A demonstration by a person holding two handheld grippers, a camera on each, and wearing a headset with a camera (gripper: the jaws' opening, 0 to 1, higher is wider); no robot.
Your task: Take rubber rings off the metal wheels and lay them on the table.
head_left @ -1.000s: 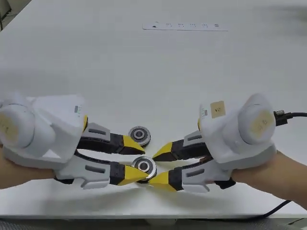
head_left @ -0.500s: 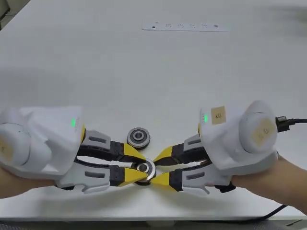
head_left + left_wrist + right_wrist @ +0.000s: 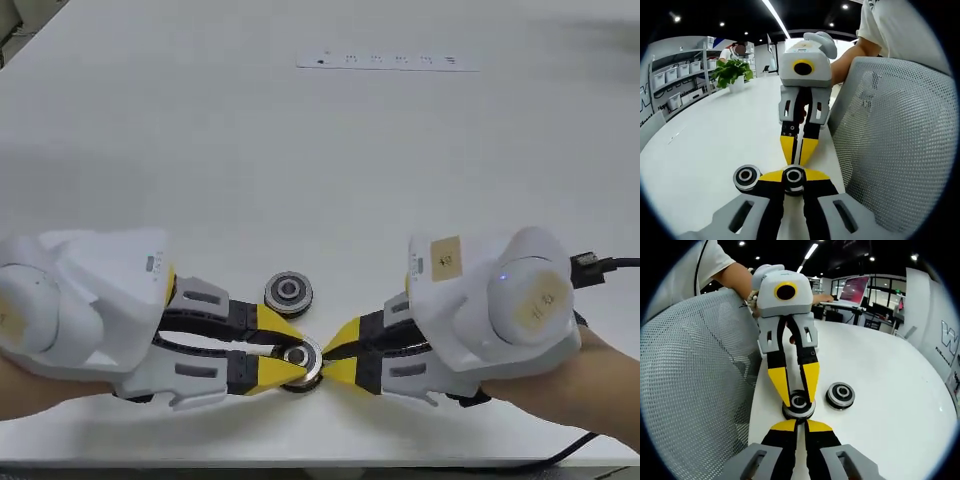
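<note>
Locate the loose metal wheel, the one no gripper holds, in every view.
Head view: the loose wheel sits lower centre, just above the gripped wheel.
Left gripper view: the loose wheel is near the bottom, left of the gripped wheel.
Right gripper view: the loose wheel is right of centre, right of the gripped wheel.
Shared landmark: the gripped wheel beside it.

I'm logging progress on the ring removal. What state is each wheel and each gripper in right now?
Near metal wheel with black rubber ring: ring on, clamped between both grippers.
Far metal wheel with black rubber ring: ring on, lying free, untouched.
Left gripper: shut on the near wheel, one jaw on either side.
Right gripper: jaws almost together, tips pinching the near wheel's rim.
</note>
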